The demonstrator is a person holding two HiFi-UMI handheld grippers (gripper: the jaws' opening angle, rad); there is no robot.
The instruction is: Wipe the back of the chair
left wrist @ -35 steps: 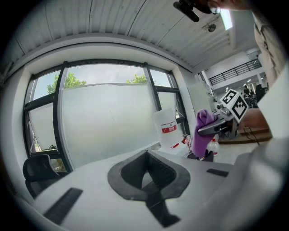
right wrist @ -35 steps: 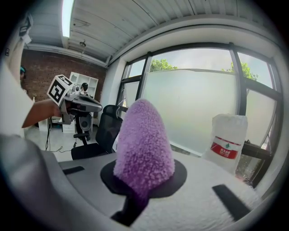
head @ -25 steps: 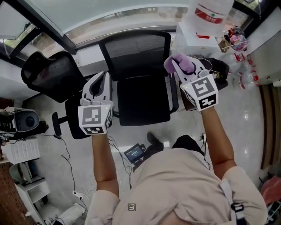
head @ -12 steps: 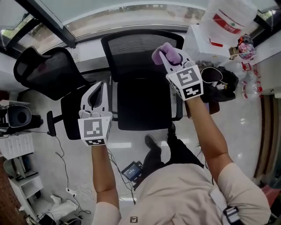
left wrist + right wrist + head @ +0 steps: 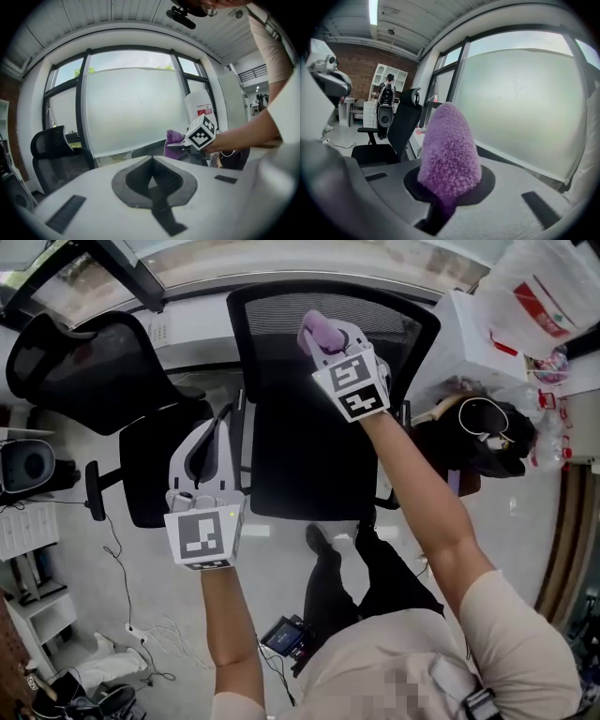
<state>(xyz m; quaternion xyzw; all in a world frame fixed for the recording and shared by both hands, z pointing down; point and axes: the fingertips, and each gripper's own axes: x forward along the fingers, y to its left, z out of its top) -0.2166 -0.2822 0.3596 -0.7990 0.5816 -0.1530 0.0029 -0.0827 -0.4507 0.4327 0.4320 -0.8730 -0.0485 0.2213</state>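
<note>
Facing the person is a black mesh office chair, its back on the far side and a second black chair to its left. The right gripper is over that back, jaws clamped on a fluffy purple cloth. The left gripper, beside the seat's left edge, has its jaws closed together, empty.

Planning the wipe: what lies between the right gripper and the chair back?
Only the purple cloth held in the right gripper, over the chair back, per head view.
</note>
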